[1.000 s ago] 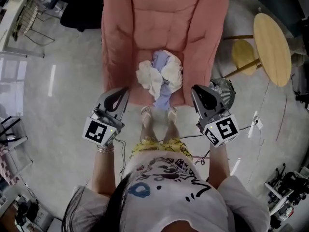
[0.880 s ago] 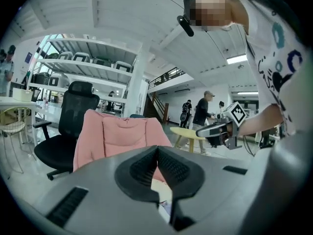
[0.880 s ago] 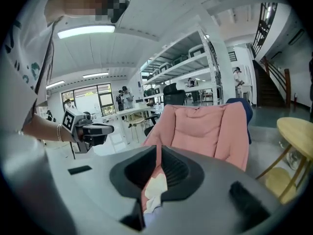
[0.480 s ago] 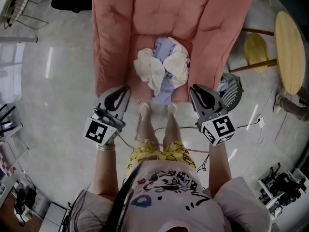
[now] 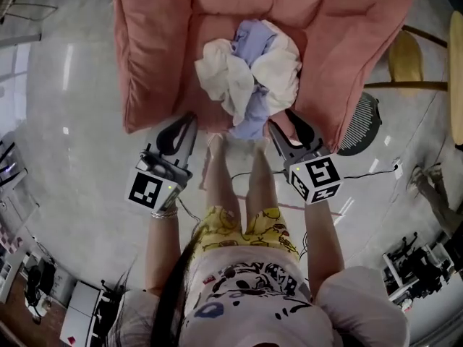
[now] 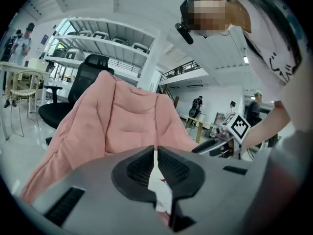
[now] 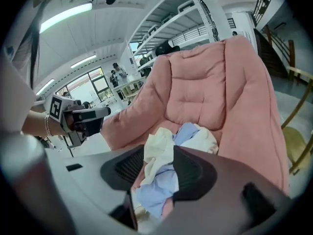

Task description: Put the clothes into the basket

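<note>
A loose pile of cream and lavender clothes (image 5: pixel 249 71) lies on the seat of a pink padded chair (image 5: pixel 159 42). My right gripper (image 5: pixel 286 125) is at the pile's lower right edge. Its jaws have just been opening and now stand apart. In the right gripper view the clothes (image 7: pixel 190 136) show through the gap of the right gripper (image 7: pixel 160 151), with no pad pressing on them. My left gripper (image 5: pixel 187 121) is shut and empty at the seat's front left, apart from the pile. A dark slatted round basket (image 5: pixel 365 125) stands on the floor right of the chair.
The person's bare legs and feet (image 5: pixel 239 172) stand between the two grippers, before the chair. A wooden stool (image 5: pixel 409 56) and a round wooden table (image 5: pixel 457 71) are at the right. A cable (image 5: pixel 362 176) runs over the floor. A black office chair (image 6: pixel 83 82) stands behind the pink one.
Both grippers have sunk toward the chair's front edge, and the chair and clothes fill more of the view. The right jaws went from shut to open; the left stayed shut.
</note>
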`<state>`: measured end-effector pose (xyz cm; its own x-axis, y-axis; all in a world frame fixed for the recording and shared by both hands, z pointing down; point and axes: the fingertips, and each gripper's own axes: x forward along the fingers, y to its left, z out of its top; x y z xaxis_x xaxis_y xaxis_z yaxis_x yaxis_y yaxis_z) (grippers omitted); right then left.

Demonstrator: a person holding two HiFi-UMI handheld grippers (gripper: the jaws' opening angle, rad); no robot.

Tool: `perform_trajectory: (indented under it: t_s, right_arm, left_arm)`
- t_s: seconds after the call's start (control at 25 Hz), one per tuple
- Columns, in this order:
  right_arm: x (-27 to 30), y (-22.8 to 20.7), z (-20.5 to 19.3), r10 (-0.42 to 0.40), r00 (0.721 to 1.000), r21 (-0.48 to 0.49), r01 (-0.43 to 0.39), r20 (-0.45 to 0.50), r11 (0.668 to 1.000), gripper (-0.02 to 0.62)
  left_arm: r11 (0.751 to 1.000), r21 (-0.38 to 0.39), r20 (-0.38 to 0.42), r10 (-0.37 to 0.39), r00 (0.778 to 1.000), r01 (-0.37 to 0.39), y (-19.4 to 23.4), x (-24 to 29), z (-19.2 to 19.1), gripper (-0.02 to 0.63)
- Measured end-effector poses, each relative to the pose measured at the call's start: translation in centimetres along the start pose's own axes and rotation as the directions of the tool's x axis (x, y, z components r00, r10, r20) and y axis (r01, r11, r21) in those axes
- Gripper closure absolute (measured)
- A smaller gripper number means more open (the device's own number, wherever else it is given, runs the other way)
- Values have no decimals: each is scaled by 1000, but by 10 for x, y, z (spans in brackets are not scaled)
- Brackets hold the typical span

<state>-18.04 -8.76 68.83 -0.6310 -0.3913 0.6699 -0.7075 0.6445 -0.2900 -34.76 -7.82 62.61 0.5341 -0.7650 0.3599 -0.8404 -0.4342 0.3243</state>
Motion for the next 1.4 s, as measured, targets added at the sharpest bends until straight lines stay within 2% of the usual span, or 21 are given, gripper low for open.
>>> perform_trajectory:
  t_s: [0.16,0.36,0.6,0.76,0.88,1.12,1.24,1.4]
  right_arm:
    - [34,-13,-37,-47,998,35,48,-30,998,370]
    - [65,-42,-49,-146,988,70,149,-50,986,330]
    - [90,-63,-77,-249,955,81,264,-160,961,314]
    - [102,-58,-122,-235,926,150,288,-297,946,314]
    - [111,-59,-139,-229,921,190,297,-314,936,314]
    - [134,-74,-92,-198,961,309,250,-193,917,314]
    - [147,-77,-65,-181,975,268,209,-126,941,315]
    - [173,-96,-63,-175,975,240,204,-138,949,316]
  left_arm:
    - [999,-32,-2,8,1000,-8,2,8,-32,594]
    - [999,-38,-5,9,1000,-9,6,14,-51,594]
    - [998,-55,5,3,1000,-3,7,26,-59,594]
    - [997,-76,15,5,1000,-4,11,38,-69,594]
    - [995,-95,-2,4,1000,-4,11,40,-75,594]
    - [995,-99,-12,-3,1000,2,12,33,-64,594]
    - [995,-97,-13,-3,1000,2,17,37,-62,594]
    - [995,-99,-7,-1,1000,0,21,54,-68,594]
